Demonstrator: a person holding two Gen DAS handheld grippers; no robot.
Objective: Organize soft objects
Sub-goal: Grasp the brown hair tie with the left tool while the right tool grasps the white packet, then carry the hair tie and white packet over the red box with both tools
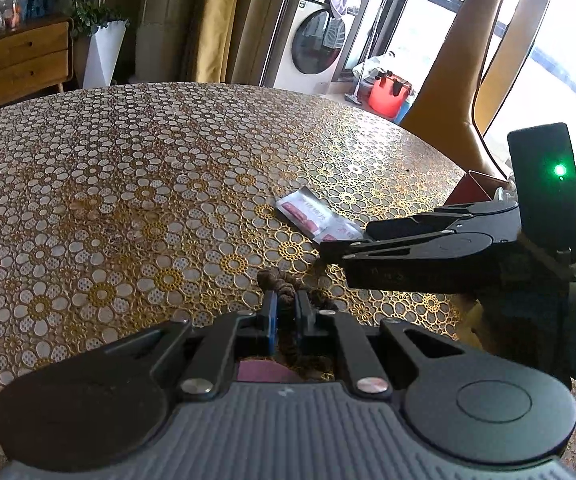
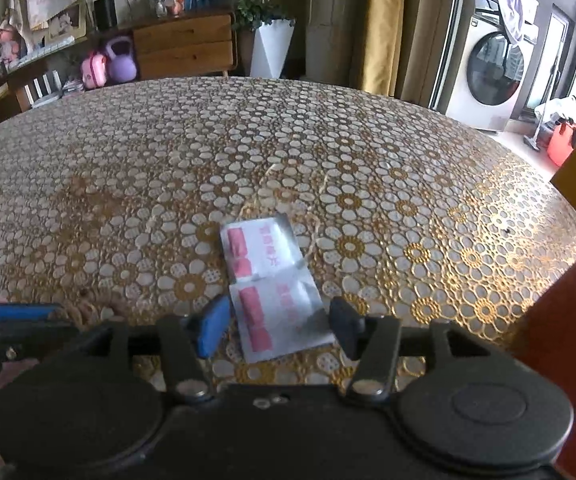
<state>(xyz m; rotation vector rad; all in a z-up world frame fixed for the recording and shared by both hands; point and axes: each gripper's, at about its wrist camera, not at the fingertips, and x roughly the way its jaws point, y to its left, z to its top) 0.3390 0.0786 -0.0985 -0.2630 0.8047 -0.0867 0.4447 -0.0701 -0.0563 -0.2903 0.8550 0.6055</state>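
Brown scrunchie (image 1: 283,292): near part hidden between left gripper (image 1: 286,316) fingers. Paired foil sachets (image 2: 273,288): red print blurred, unreadable; far end covered in left view by right gripper (image 2: 277,326). Red box (image 2: 568,344): cut off right.

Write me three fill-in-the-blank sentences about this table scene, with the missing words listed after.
1. The left claw is shut on a brown ____.
2. The right claw stands ____ over a strip of two foil packets with pink print.
3. The tablecloth carries a white and gold ____ pattern.

Missing words: scrunchie; open; flower
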